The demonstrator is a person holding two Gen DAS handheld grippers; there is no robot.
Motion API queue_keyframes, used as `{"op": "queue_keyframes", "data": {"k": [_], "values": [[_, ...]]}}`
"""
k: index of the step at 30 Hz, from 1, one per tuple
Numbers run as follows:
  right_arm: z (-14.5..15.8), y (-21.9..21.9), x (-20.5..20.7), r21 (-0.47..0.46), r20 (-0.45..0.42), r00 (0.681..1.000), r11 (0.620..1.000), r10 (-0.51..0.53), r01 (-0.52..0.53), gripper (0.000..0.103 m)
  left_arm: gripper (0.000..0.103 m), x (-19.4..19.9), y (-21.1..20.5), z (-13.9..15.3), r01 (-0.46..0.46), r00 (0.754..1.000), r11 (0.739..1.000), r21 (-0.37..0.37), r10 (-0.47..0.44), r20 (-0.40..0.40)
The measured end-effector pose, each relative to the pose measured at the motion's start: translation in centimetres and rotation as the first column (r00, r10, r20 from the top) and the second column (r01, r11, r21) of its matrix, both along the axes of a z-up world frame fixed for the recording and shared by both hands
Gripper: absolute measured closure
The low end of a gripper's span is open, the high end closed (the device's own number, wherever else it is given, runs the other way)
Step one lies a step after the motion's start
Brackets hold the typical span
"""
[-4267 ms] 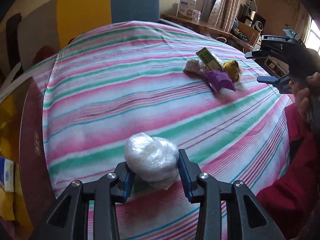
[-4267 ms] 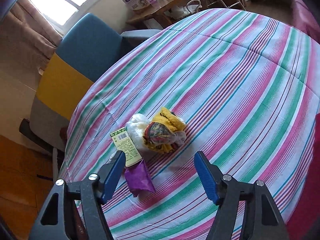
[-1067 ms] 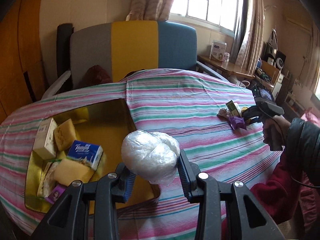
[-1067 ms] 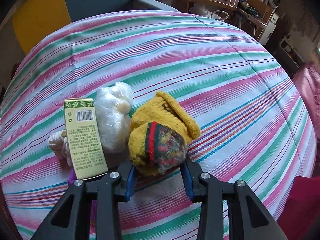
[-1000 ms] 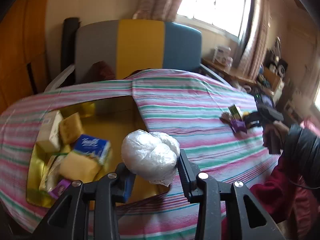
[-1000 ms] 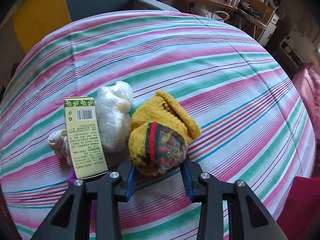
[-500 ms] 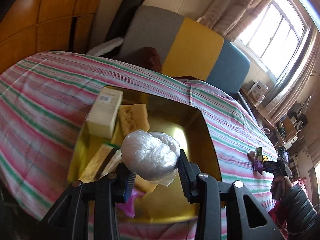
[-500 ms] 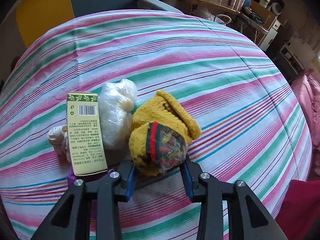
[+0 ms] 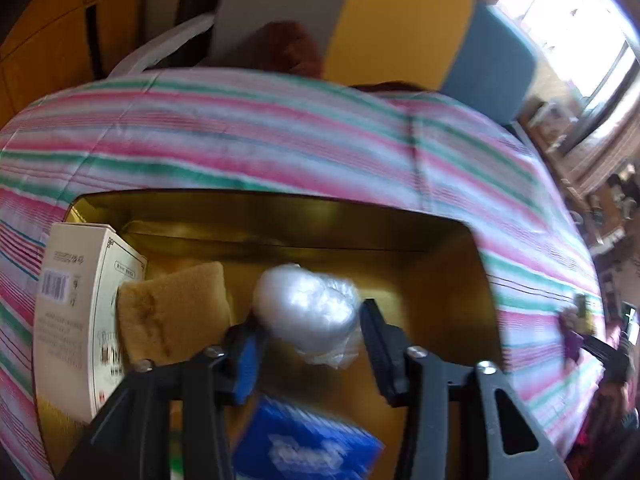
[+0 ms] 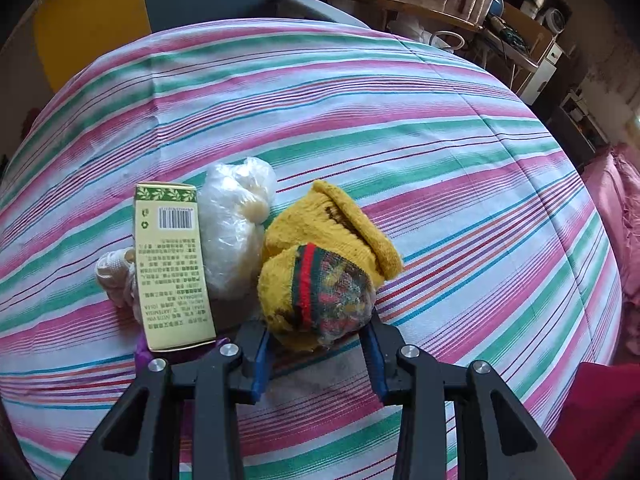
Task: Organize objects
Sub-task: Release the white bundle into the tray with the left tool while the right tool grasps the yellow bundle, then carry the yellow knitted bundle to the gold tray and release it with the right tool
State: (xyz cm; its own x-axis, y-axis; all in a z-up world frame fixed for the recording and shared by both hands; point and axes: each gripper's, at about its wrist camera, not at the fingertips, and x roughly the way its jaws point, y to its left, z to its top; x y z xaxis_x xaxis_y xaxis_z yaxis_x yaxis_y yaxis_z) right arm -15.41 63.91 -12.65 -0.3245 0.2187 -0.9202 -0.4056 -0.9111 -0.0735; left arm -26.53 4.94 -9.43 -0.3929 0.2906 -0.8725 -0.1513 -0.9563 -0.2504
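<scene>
the left gripper (image 9: pixel 308 344) is clamped on a white plastic-wrapped bundle (image 9: pixel 306 312), holding it over the gold box (image 9: pixel 452 264) sunk in the striped cloth (image 9: pixel 240 136). only the left wrist view shows this box: nearest, under the fingers, a blurred blue packet (image 9: pixel 308 446) whose white lettering cannot be read; to the left a tan sponge (image 9: pixel 172 312) leaning on a cream carton (image 9: pixel 72 316) with a barcode and fine print too small to read. beyond the cloth stands a grey, yellow and blue chair (image 9: pixel 400 24).

only the right wrist view shows the pile on the cloth. the right gripper (image 10: pixel 318 344) is closed on a yellow sock ball (image 10: pixel 320 276) with red and green bands. just left lies a green and cream box (image 10: pixel 172 264) with a barcode and dense small text, resting on a purple scrap (image 10: pixel 142 354). touching it are a white knotted cloth (image 10: pixel 114 276) and, farther back, a clear bag (image 10: pixel 236 228).
</scene>
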Motion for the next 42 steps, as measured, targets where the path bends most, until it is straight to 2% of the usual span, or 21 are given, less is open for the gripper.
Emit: {"op": "queue_keyframes", "data": {"k": [3,5,8,12,15,19,22,24,28,31,36,39,42], "values": [[0.0,-0.1,-0.1,0.001,0.0,1.0,1.0,0.003,-0.003,0.064,0.044,-0.1,0.3,-0.4,0.026,1.0,1.0,-0.005,-0.026,-0.005],[0.0,0.0,-0.1,0.0,0.0,1.0,1.0,0.003,-0.003,0.064,0.031,0.6,0.5,0.2,0.043,0.999,0.999,-0.001,-0.043,-0.022],[0.0,0.0,-0.1,-0.001,-0.001,1.0,1.0,0.002,-0.002,0.064,0.029,1.9,0.6,1.8,0.05,0.996,0.998,-0.022,-0.052,-0.078],[0.1,0.3,0.0,-0.018,-0.007,1.0,1.0,-0.007,0.007,0.064,0.028,5.1,0.2,4.9,0.047,0.981,0.997,-0.054,-0.056,-0.186],[0.3,0.8,0.1,-0.059,-0.025,0.999,0.998,-0.028,0.027,0.064,0.028,8.2,-0.4,6.8,0.037,0.969,0.998,-0.042,-0.047,-0.244],[1.3,1.3,0.5,-0.092,-0.088,0.995,0.995,-0.047,0.039,0.071,0.028,12.6,-1.5,8.0,0.022,0.959,1.0,-0.015,-0.025,-0.281],[1.8,1.0,0.7,-0.098,-0.108,0.993,0.995,-0.043,0.032,0.073,0.03,15.9,-2.3,8.4,0.011,0.955,1.0,-0.008,-0.012,-0.295],[2.0,1.0,0.7,-0.1,-0.123,0.992,0.995,-0.038,0.026,0.073,0.031,17.7,-2.7,8.4,0.004,0.952,1.0,-0.024,-0.011,-0.306],[3.5,0.2,1.1,-0.078,-0.188,0.982,0.997,-0.01,-0.005,0.074,0.04,20.4,-3.6,8.1,-0.014,0.951,0.999,-0.052,-0.002,-0.308],[4.6,-1.2,1.2,-0.058,-0.234,0.971,0.996,0.052,-0.068,0.074,0.045,21.8,-4.5,7.4,-0.041,0.957,0.997,-0.066,0.02,-0.289],[6.6,-5.1,1.2,-0.029,-0.276,0.937,0.973,0.214,-0.231,0.074,0.048,22.9,-6.4,6.1,-0.087,0.964,0.995,-0.055,0.07,-0.258],[8.3,-9.1,2.1,-0.008,-0.298,0.897,0.939,0.327,-0.345,0.074,0.049,23.3,-7.3,5.4,-0.108,0.965,0.992,-0.057,0.091,-0.247],[9.6,-14.6,2.9,-0.017,-0.318,0.839,0.882,0.442,-0.471,0.074,0.049,23.4,-8.1,5.2,-0.13,0.963,0.99,-0.048,0.114,-0.245]]}}
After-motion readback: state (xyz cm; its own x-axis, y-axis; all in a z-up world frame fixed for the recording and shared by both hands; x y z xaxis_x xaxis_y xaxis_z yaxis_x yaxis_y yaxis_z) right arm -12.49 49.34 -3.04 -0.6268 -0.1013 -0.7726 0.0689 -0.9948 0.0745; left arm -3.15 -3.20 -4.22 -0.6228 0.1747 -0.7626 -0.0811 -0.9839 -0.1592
